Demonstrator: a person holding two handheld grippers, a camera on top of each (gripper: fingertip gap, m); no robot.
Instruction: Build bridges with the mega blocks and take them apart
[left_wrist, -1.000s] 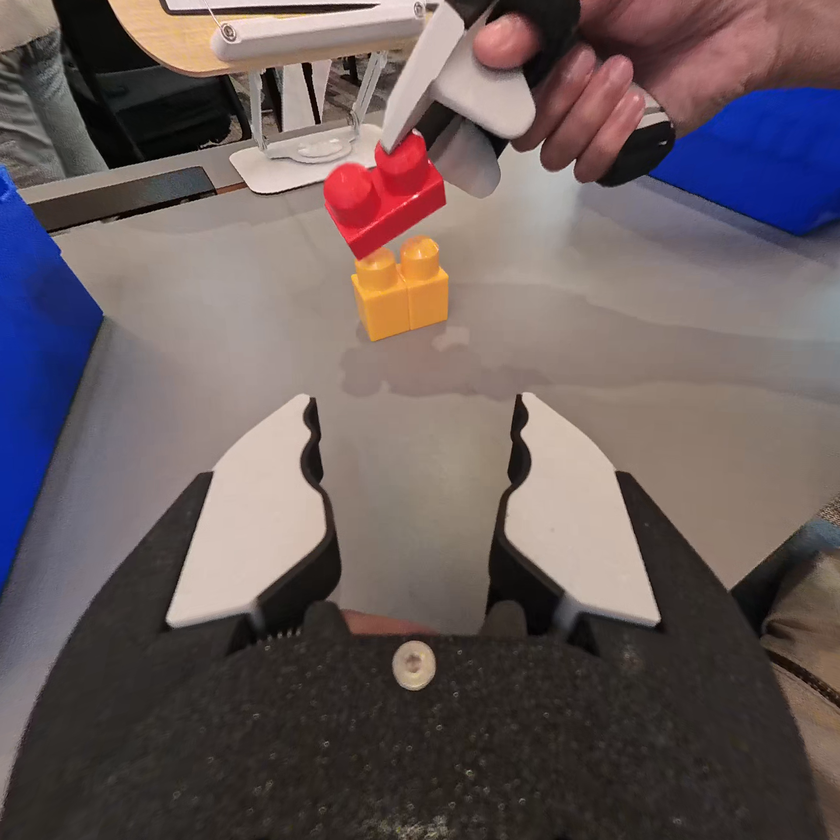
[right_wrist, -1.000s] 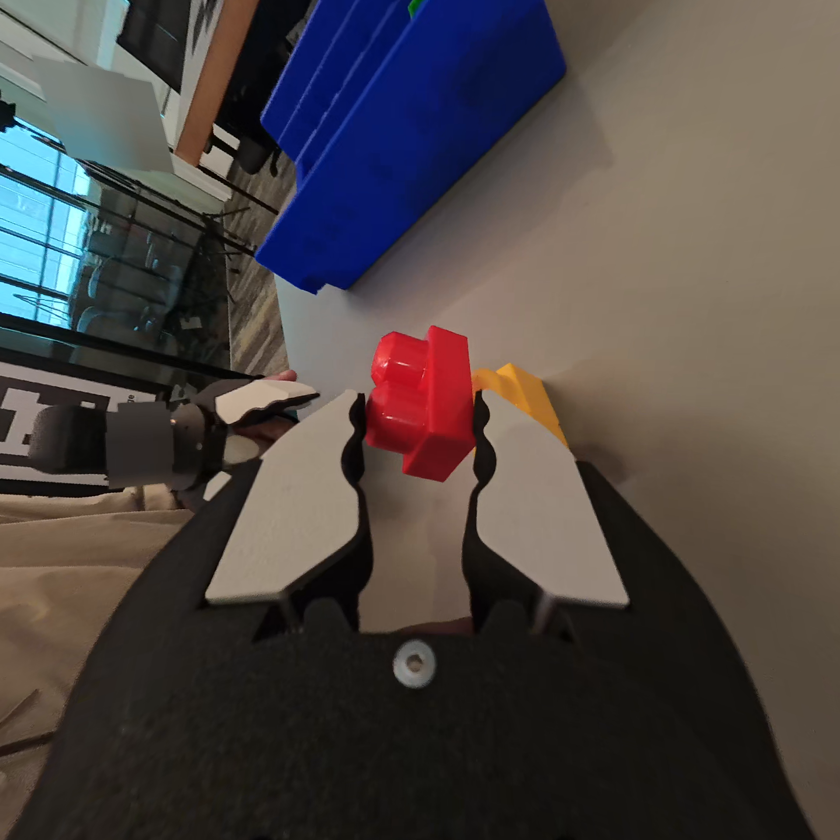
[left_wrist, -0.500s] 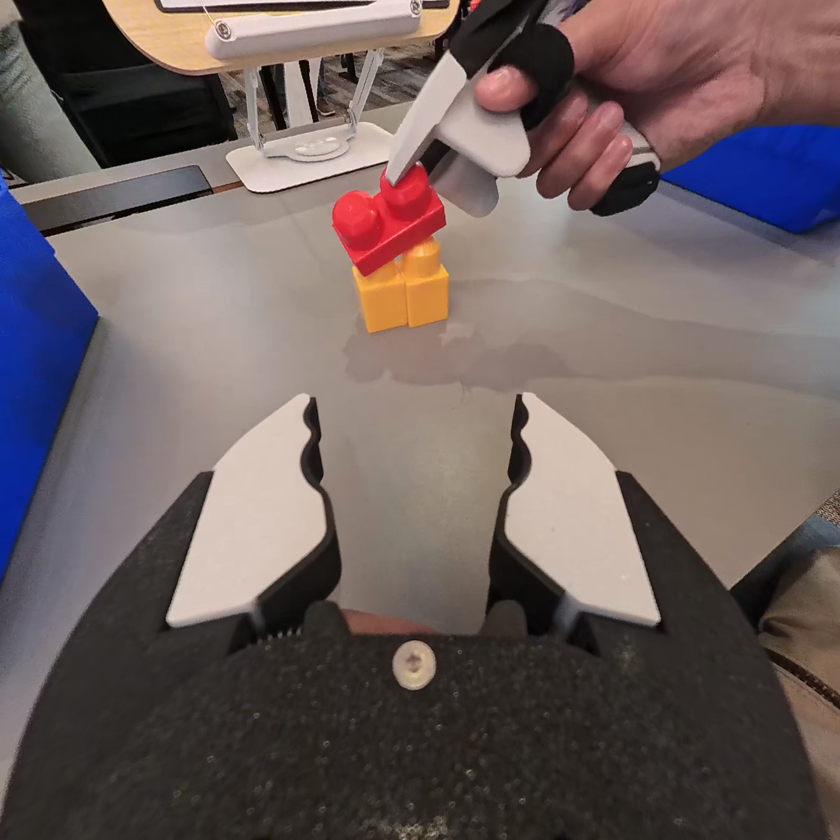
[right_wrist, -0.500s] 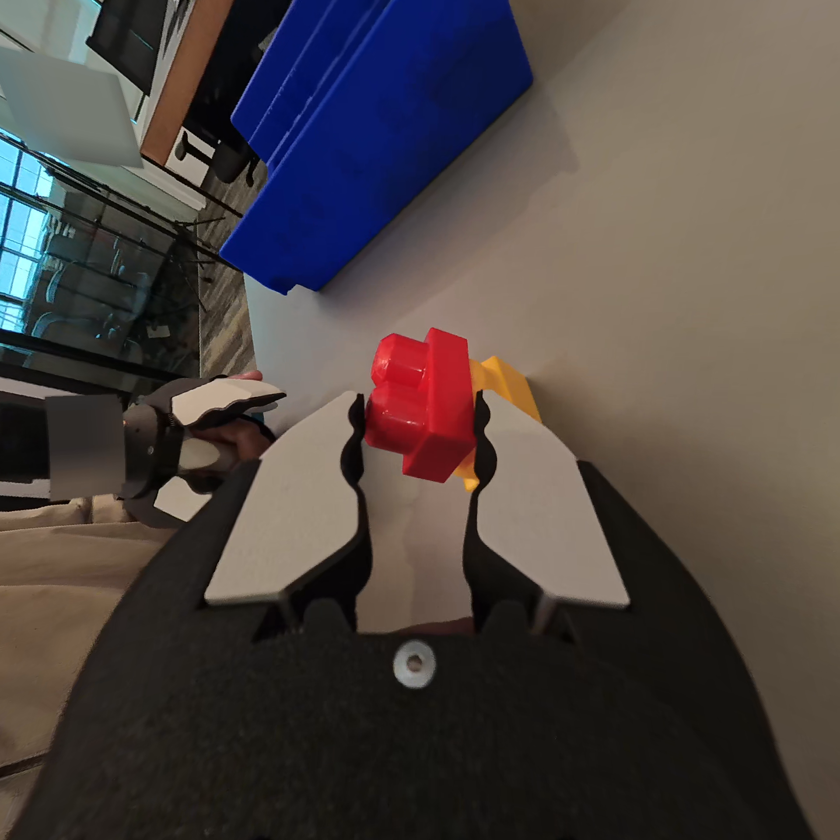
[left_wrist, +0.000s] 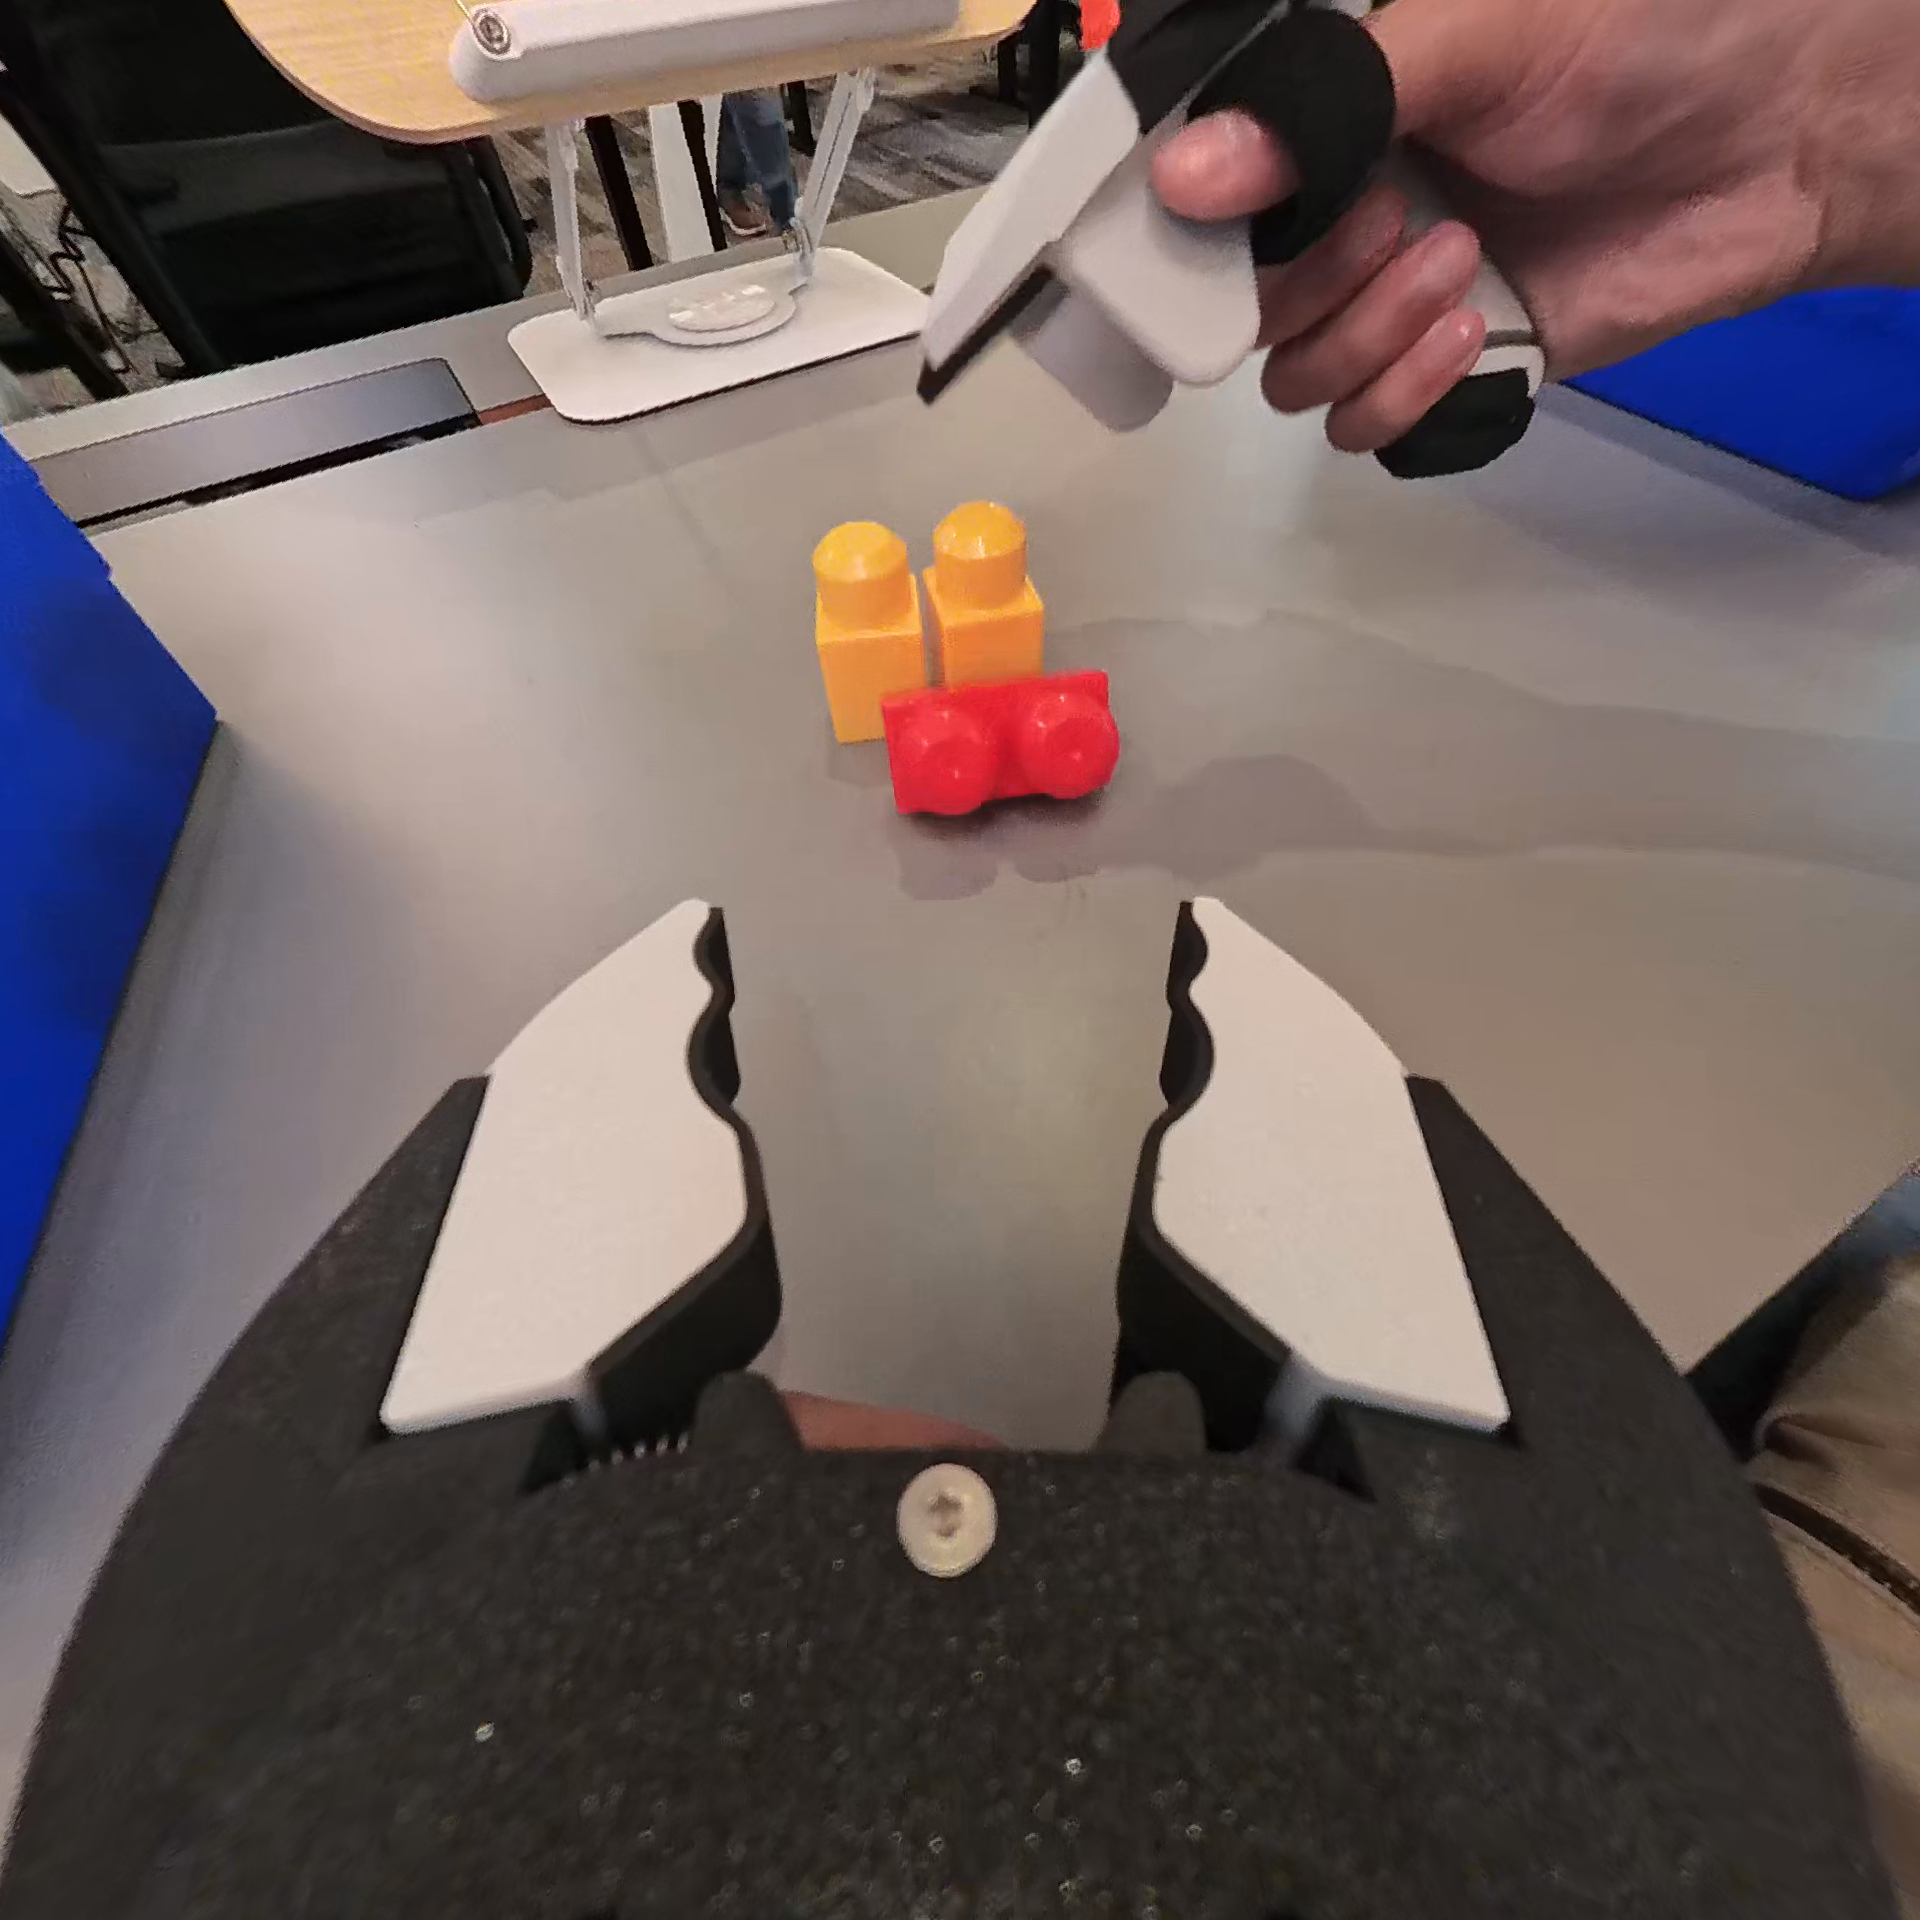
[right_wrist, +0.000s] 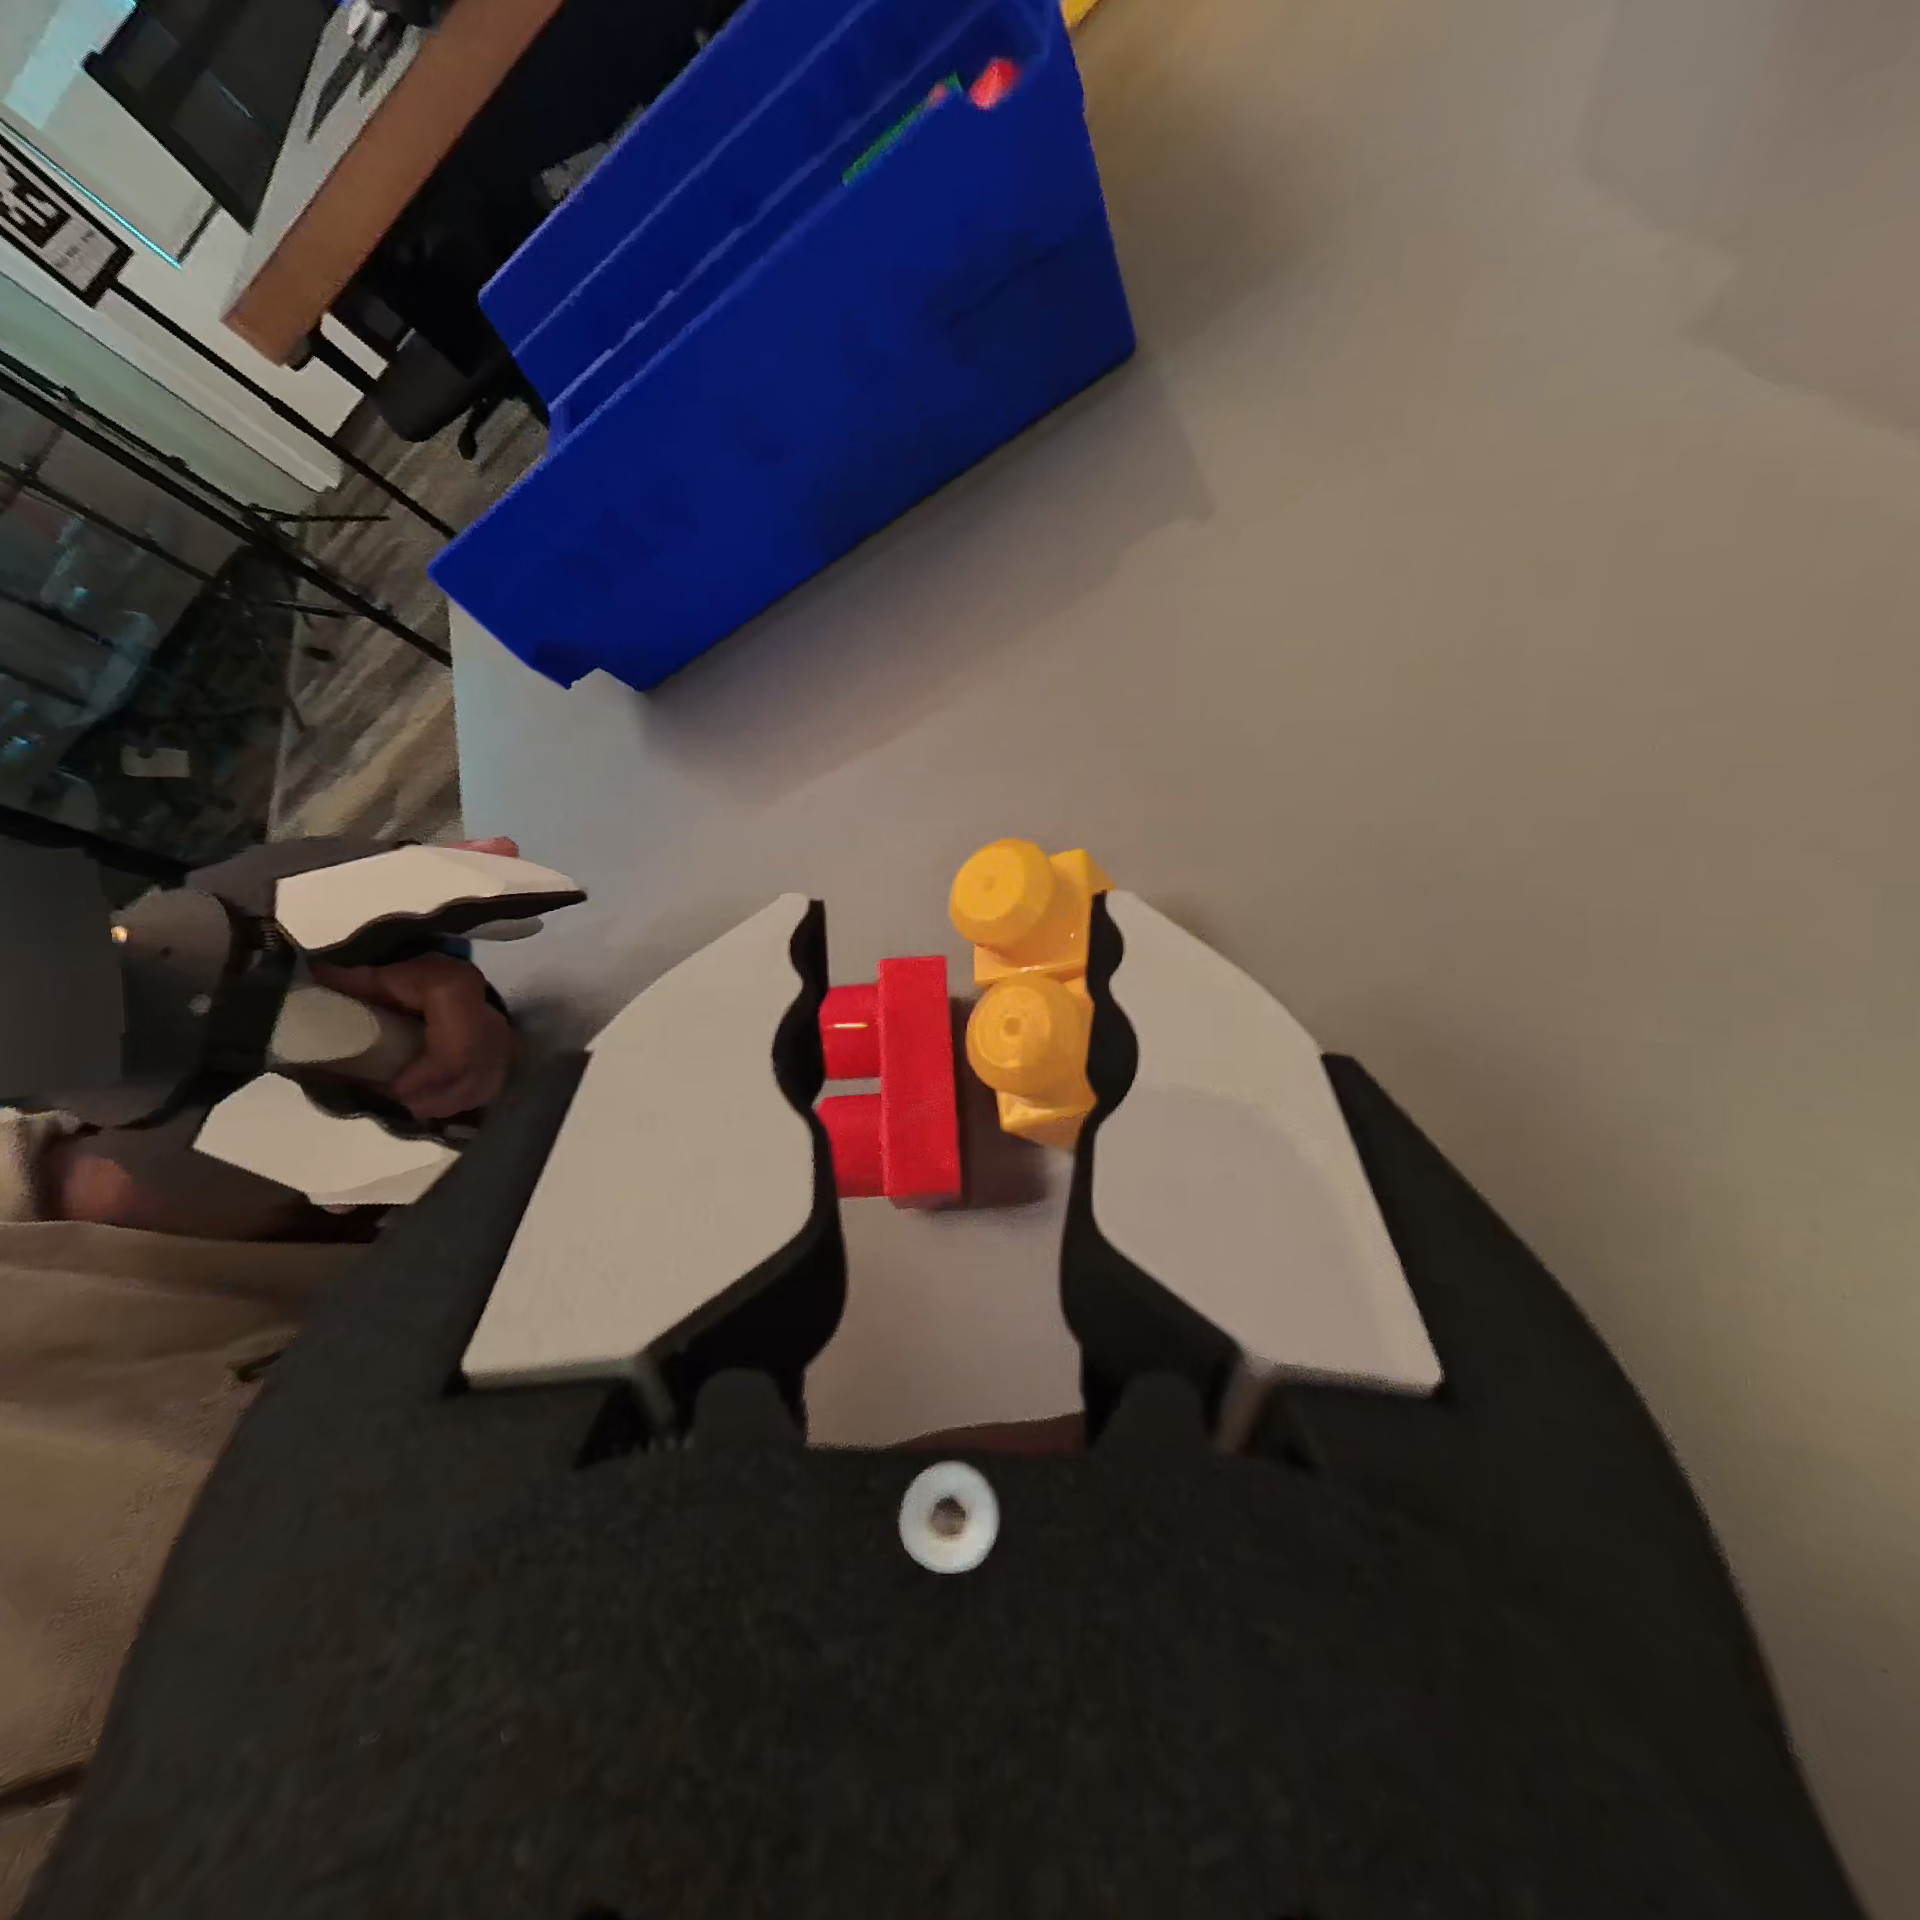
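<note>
- While it lies on its side on the grey desk (left_wrist: 1455, 1039), the red block (left_wrist: 1000, 750) touches the two yellow blocks (left_wrist: 925, 623), which stand up straight side by side.
- The right gripper (right_wrist: 956, 997) is up above the blocks, jaws wide apart and holding nothing.
- The left gripper (left_wrist: 951, 997) is near the blocks, jaws wide apart and holding nothing too.
- A blue bin (right_wrist: 810, 416) sits farther off on the desk.

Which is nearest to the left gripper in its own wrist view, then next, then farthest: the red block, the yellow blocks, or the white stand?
1. Red block, lying on its side, just ahead of the left gripper.
2. Yellow blocks, upright right behind it.
3. White stand, at the table's far edge.
</note>
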